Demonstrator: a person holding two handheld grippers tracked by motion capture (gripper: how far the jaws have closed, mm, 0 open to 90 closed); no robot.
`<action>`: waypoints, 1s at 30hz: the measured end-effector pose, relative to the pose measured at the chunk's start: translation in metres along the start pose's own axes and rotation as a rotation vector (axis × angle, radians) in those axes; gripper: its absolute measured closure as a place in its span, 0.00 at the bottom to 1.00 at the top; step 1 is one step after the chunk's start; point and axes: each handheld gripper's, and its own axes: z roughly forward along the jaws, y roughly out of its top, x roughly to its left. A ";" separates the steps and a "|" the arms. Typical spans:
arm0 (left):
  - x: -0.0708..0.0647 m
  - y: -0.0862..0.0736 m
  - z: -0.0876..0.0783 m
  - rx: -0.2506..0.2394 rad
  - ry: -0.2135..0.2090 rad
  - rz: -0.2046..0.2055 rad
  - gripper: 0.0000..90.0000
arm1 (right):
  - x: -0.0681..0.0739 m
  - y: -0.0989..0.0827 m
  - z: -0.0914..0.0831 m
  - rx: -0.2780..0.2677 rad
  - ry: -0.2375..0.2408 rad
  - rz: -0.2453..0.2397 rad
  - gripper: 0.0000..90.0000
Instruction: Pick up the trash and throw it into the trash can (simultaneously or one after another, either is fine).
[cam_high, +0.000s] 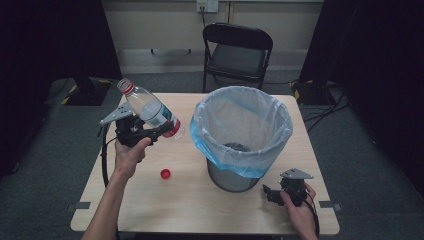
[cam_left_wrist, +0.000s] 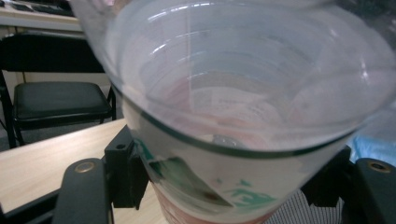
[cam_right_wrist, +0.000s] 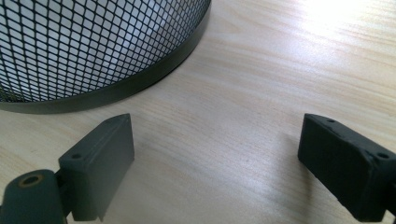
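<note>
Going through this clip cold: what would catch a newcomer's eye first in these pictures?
First, the clear plastic bottle with no cap, held tilted above the table's left half in the left gripper, whose jaws clamp its labelled lower end. Next, the mesh bin with its pale blue bag, standing mid-table just right of the bottle. A small red cap lies alone on the wood in front of the bottle, while the right gripper rests open near the bin's base.

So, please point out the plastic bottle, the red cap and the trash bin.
plastic bottle (cam_high: 150, 110): high view, on its clear body.
red cap (cam_high: 165, 173): high view, on its top.
trash bin (cam_high: 230, 179): high view, on its mesh wall.
</note>
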 end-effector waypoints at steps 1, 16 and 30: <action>0.000 0.003 -0.001 -0.004 0.000 0.006 0.34 | 0.000 0.000 0.000 0.000 0.000 0.001 0.11; -0.015 0.042 -0.006 -0.114 -0.032 0.033 0.34 | 0.000 0.000 0.000 0.000 0.000 0.001 0.11; -0.025 0.074 -0.004 -0.179 -0.109 0.020 0.34 | 0.000 0.000 0.000 0.000 0.000 0.000 0.11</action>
